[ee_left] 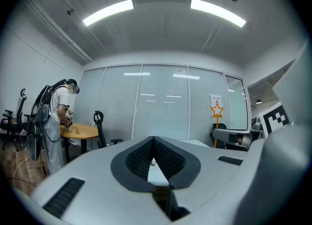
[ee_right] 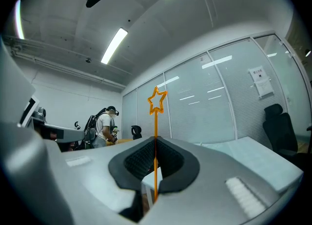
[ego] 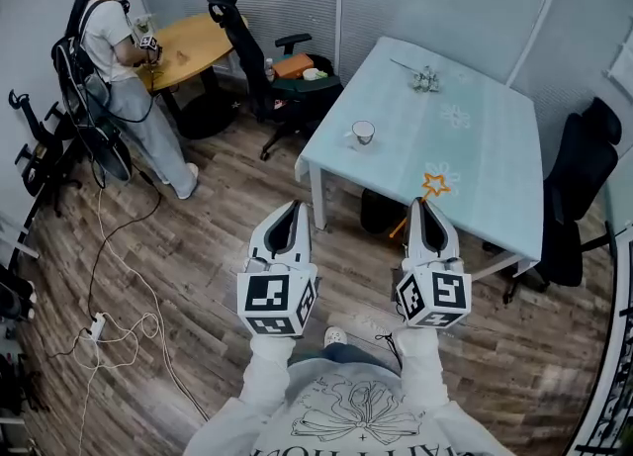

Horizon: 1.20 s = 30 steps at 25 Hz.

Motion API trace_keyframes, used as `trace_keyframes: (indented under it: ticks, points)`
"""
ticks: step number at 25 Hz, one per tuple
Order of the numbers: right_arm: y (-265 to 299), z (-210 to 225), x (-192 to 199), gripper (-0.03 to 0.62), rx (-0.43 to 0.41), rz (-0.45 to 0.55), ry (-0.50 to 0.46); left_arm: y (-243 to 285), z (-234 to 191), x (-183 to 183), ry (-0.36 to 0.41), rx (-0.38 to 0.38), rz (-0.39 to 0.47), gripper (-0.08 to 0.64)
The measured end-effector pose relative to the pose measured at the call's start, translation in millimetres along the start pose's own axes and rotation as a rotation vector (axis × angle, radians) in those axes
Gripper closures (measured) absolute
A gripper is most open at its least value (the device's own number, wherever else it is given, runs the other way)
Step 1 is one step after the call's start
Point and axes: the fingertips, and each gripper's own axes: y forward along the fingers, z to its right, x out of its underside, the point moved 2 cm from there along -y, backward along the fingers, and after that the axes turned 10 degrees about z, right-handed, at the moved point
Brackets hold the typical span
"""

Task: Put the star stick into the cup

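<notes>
Jaws of our right gripper [ego: 423,205] were clamped on the star stick [ego: 435,184], star end forward, presumably ready for the cup [ego: 363,132] far left on the table [ego: 475,147], while our left gripper [ego: 293,207] hung empty, jaws together.

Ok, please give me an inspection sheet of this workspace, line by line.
Surface: light blue table, mostly bare.
Job's things: cup on the table near its edge; star stick clamped in the right gripper.
Clutter: small items at the table's far end.
Grippers: left gripper shut, empty; right gripper shut on the star stick.
Cables: white cable and power strip on the floor.
Surroundings: a person at a round wooden table; black office chairs.
</notes>
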Motion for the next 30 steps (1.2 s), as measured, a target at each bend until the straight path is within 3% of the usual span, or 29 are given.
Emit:
trace_keyframes:
  ticks: [16, 30]
  points:
    - [87.2, 40.3, 35.8, 0.578, -0.008, -0.04, 0.023, 93.8, -23.8, 26.7, -0.018, -0.042, -0.054, 0.554]
    - [210.2, 60.4, 67.3, 0.578, 0.017, -0.017, 0.004, 224.8, -65.8, 42.6, -0.019, 0.017, -0.059, 0.554]
